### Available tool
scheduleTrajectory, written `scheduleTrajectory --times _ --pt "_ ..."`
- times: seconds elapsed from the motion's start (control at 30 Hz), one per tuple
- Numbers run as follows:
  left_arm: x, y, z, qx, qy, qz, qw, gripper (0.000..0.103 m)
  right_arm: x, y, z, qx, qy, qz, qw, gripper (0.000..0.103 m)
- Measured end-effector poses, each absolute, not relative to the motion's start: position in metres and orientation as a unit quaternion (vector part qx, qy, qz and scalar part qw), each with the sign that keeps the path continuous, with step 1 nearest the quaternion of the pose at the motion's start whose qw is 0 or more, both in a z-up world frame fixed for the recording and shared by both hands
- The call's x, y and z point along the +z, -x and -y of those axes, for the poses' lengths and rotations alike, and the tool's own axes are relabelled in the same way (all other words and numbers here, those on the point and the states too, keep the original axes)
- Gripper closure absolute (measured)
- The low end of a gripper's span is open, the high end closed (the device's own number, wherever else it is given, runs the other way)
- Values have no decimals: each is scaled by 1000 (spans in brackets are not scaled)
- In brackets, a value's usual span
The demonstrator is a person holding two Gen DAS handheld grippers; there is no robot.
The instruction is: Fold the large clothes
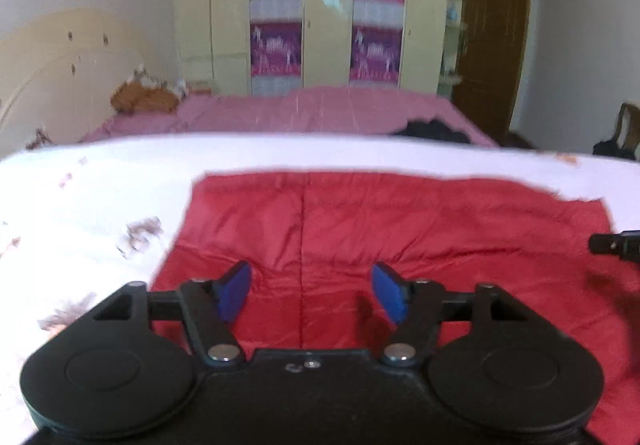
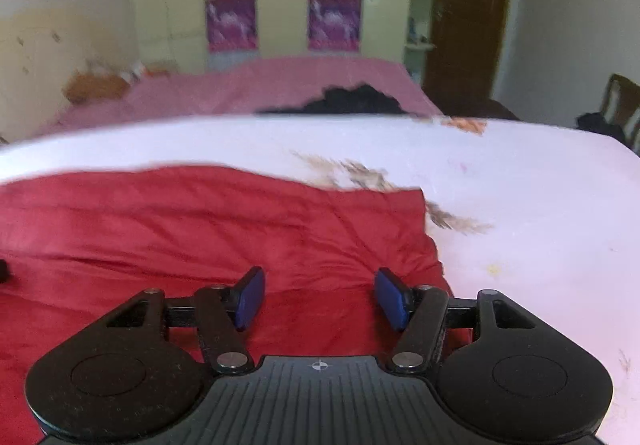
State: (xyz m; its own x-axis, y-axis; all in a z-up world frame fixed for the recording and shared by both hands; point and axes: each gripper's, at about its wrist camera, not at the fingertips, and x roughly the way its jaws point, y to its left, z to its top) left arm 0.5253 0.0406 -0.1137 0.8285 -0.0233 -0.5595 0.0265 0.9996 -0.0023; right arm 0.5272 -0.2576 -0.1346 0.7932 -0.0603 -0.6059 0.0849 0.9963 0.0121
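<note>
While the red garment (image 1: 400, 237) lies spread, wrinkled and seemingly only part folded on the white sheet (image 1: 100, 185), both the left gripper (image 1: 311, 291) and right gripper (image 2: 320, 295) hover over it, jaws apart and empty, so further folds probably remain.

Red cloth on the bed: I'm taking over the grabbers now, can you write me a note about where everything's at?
Left gripper: open, holding nothing, over the red garment's left part.
Right gripper: open, holding nothing, over the garment's right part, near its right edge.
Garment: spread flat and wrinkled on the white sheet.
Done: it is laid out; how many folds it already has I cannot tell.
Left: grip an edge with each gripper and fold.
</note>
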Motion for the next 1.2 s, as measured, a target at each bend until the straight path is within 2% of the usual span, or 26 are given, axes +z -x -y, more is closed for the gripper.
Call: scheduleTrajectory --times 0.1,0.23,0.43,0.73,1.03,1.1,1.13,1.17,1.2 --pt "-100 -496 -36 -32 -11 -279 960 26 -119 -501 237 -5 -23 -300 954 42" --pt "-107 -469 -30 -42 -15 -299 953 26 -121 -474 204 32 -8 -305 952 42" --pt "-142 -466 -38 -7 -35 -328 944 24 -156 -458 198 -2 52 -326 944 42" --pt "-152 -471 -38 -3 -35 -336 941 23 -186 -466 215 -22 48 -328 943 41" --pt "-136 -476 -49 -1 -25 -379 925 19 -153 -447 226 -47 29 -347 936 41" --pt "-131 -471 -49 4 -29 -379 925 19 -144 -437 233 -59 17 -343 937 31" --pt "-128 -469 -49 8 -30 -379 925 19 -139 -431 236 -61 11 -339 939 15" --pt "-125 -466 -50 12 -29 -379 925 18 -133 -423 239 -62 6 -333 941 11" --pt "-121 -462 -50 14 -27 -379 925 18 -129 -417 241 -62 3 -330 942 11"
